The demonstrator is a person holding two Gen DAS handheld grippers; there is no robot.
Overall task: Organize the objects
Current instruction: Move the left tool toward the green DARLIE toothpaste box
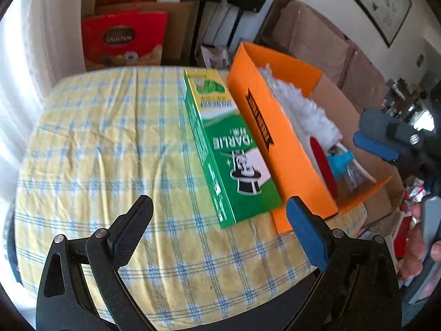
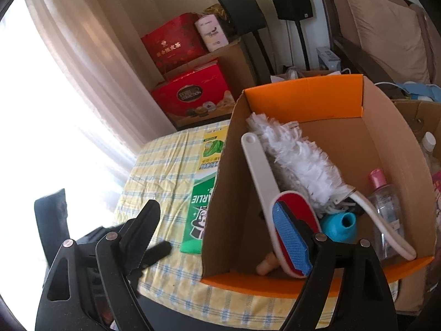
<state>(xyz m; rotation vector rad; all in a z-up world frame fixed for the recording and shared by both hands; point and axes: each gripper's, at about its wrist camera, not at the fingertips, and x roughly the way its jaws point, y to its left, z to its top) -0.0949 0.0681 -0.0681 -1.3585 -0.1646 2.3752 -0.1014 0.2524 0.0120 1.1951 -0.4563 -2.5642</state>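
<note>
Sitting on the yellow-and-blue checked tablecloth (image 1: pixel 110 143), the big orange cardboard box (image 2: pixel 300 96) is standing open, brown inside, its flaps up. Leaning right against its outer wall, the green toothpaste carton (image 1: pixel 234 165) is lying long-ways on the cloth, a top-hatted figure printed on white near its close end, yellow at the far end. Inside the box, a fluffy white duster (image 2: pixel 297 160) is stretching diagonally across the floor, with a white-handled lint brush (image 2: pixel 264 182) lying beside it, its red head low under the right gripper's blue pad. A clear bottle with a pink cap (image 2: pixel 384 195) is resting along the right wall, and a small blue cup-shaped piece (image 2: pixel 339 226) is sitting between brush and bottle. The left gripper (image 1: pixel 220 234) is hovering over the cloth, jaws spread wide, nothing between them, just short of the carton's near end. The right gripper (image 2: pixel 223 234) is hanging over the box's near edge, jaws wide apart and gripping nothing.
</note>
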